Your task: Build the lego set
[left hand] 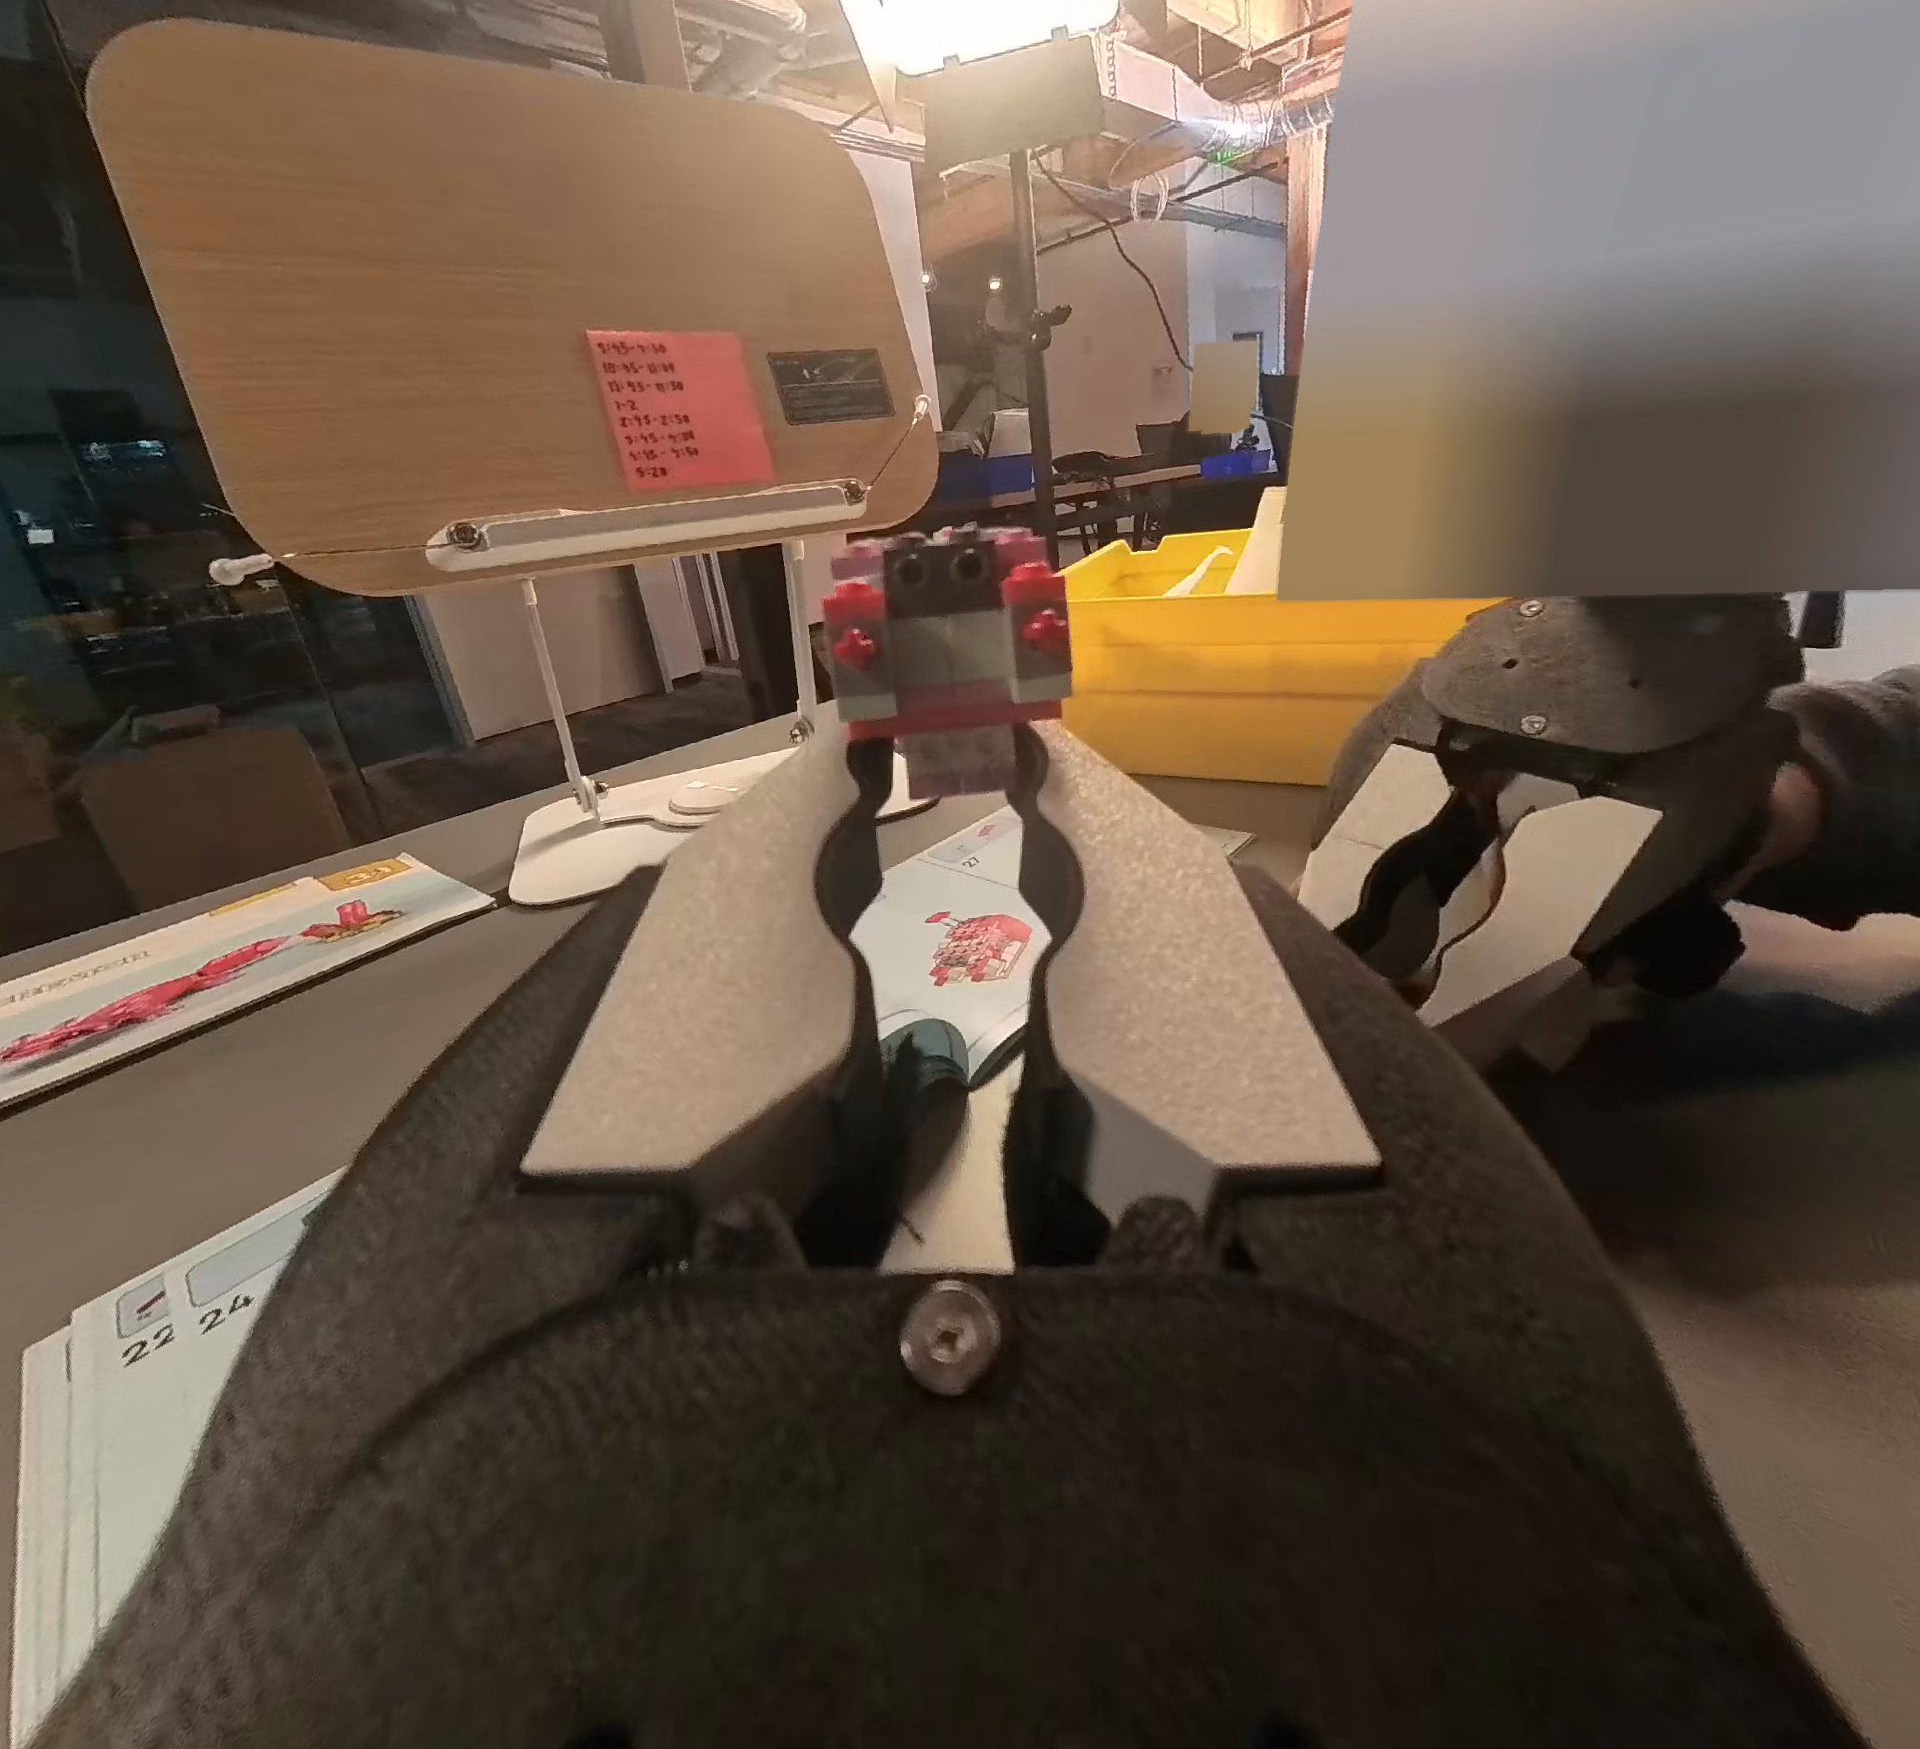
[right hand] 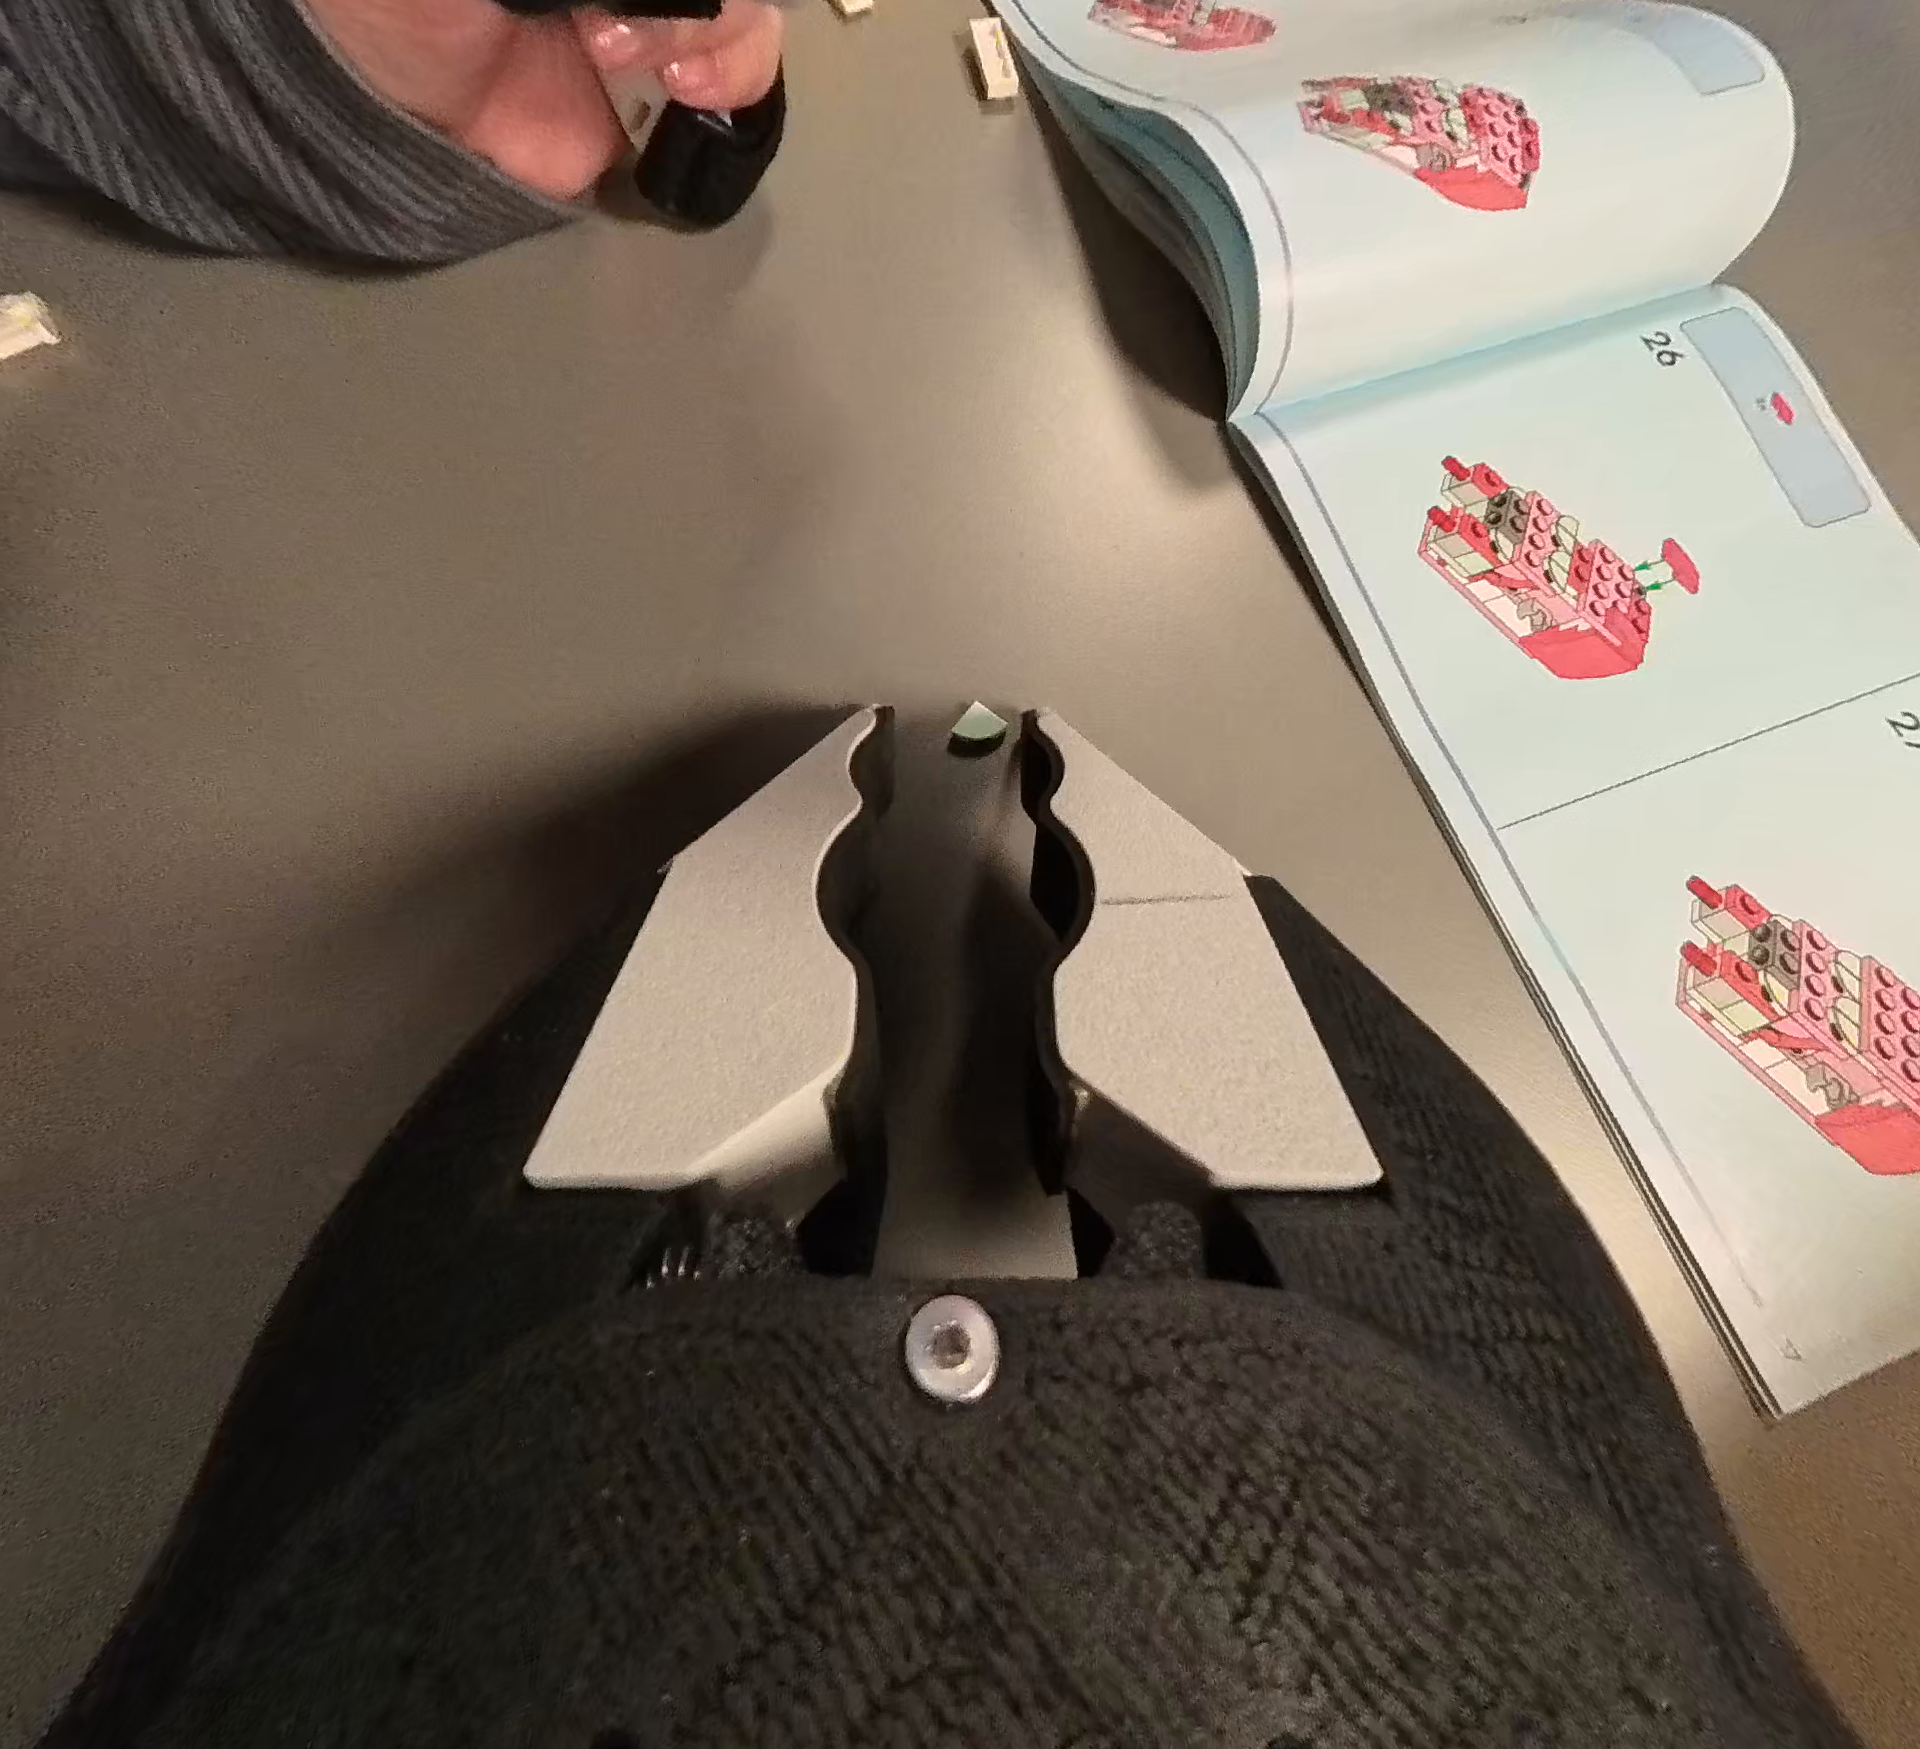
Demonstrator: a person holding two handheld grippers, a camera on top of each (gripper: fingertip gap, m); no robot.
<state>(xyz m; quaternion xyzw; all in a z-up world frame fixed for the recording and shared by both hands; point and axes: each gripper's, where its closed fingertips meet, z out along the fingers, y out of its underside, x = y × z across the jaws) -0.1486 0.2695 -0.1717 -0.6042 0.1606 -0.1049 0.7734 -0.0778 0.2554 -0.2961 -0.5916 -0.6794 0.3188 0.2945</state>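
Note:
My left gripper [left hand: 951,759] is shut on a small brick model [left hand: 951,639] of red, grey, black and pink bricks. Its pads press on the model's narrow lower part and hold it up above the table. My right gripper [right hand: 954,715] is open and low over the dark table [right hand: 520,504]. A small pale green quarter-round tile [right hand: 977,729] lies on the table between its fingertips, nearer the right pad, and neither pad presses on it. The right gripper also shows in the left wrist view [left hand: 1455,878], pointing down at the table.
An open instruction booklet [right hand: 1558,349] lies to the right. Small white bricks [right hand: 992,58] lie near its top edge and one lies at the far left [right hand: 21,328]. A hand [right hand: 499,37] is at the top left. A wooden book stand [left hand: 468,297] and a yellow bin [left hand: 1195,691] stand behind. My hands' fingertips stand some 15 centimetres from each other.

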